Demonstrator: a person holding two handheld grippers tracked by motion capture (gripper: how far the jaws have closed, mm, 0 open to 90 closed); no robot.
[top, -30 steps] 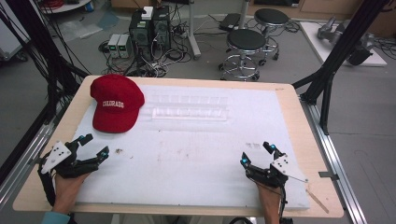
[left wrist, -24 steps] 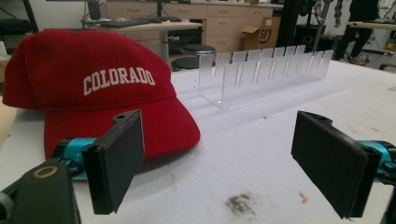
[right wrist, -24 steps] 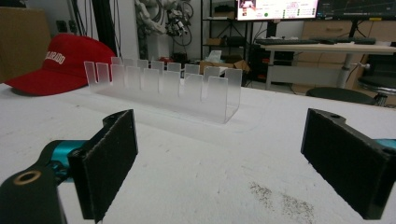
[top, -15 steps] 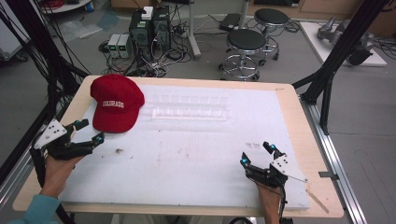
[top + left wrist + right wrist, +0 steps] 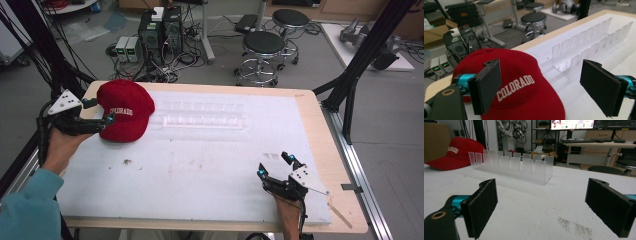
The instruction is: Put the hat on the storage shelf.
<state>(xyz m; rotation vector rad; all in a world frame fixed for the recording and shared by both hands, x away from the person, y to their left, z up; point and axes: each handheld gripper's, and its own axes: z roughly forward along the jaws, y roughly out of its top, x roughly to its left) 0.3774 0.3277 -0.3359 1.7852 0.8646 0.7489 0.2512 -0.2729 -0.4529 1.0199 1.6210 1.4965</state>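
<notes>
One red cloth cap with white letters (image 5: 122, 109) sits at the far left of the white table mat (image 5: 200, 165), beside one clear plastic rack (image 5: 204, 115). The left gripper (image 5: 97, 112) is wide open right at the cap. The right gripper (image 5: 274, 166), open too, rests far from the cap. The soft cap could slide away or squash if pinched badly.

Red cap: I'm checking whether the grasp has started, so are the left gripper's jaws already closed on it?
No; in the left gripper view the left gripper has both jaws spread wide, with the red cap unclamped between them.
</notes>
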